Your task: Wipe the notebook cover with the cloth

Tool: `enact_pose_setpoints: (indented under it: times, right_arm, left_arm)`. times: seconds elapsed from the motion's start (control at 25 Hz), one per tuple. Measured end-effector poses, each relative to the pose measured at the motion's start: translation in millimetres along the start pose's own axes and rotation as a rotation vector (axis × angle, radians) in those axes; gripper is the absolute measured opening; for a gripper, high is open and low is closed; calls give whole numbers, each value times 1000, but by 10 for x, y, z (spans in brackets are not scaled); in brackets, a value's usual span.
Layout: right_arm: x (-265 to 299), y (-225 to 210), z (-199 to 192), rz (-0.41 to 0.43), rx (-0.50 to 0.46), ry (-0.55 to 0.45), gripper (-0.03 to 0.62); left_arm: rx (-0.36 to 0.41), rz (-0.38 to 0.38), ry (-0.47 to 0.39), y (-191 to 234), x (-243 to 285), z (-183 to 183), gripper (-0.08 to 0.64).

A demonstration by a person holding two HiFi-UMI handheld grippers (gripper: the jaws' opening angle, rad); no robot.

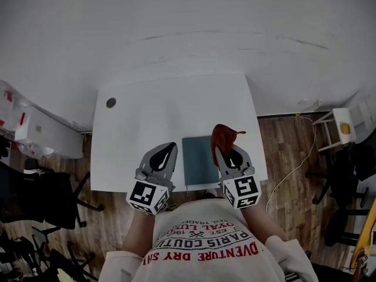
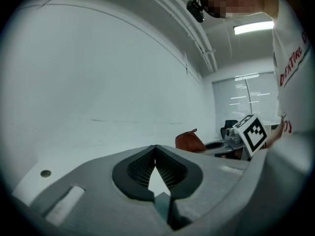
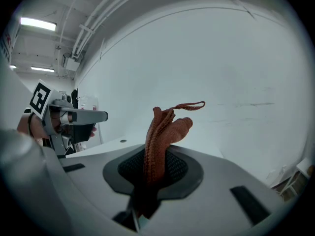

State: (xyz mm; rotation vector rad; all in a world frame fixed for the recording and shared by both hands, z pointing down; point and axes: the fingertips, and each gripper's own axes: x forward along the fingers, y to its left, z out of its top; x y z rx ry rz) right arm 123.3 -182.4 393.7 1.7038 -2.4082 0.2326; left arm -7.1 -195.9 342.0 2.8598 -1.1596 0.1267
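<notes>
A grey-green notebook (image 1: 198, 159) lies flat near the front edge of the white table (image 1: 153, 116). My right gripper (image 1: 221, 150) hovers at the notebook's right edge, shut on a rust-red cloth (image 1: 224, 136) that sticks up and forward out of its jaws. In the right gripper view the cloth (image 3: 162, 129) stands folded between the pads, a loop at its top. My left gripper (image 1: 168, 148) hangs left of the notebook, shut and holding nothing. Its closed jaws (image 2: 156, 148) meet at the tips, with the cloth (image 2: 190, 140) to its right.
A small round dark fitting (image 1: 111, 103) sits in the table's far left corner. White boxes (image 1: 39, 133) and a black office chair (image 1: 50, 200) stand at the left. On the wood floor at the right are a small white stand (image 1: 336, 128) and a cable (image 1: 292, 170).
</notes>
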Motion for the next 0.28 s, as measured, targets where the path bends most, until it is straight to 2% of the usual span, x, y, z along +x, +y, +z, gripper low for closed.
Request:
enact_pose_setpoints:
  times: [0.28]
  right_arm:
    - [-11, -44, -35, 7, -1, 13, 75]
  left_arm:
    - [-8, 24, 11, 17, 26, -25, 11]
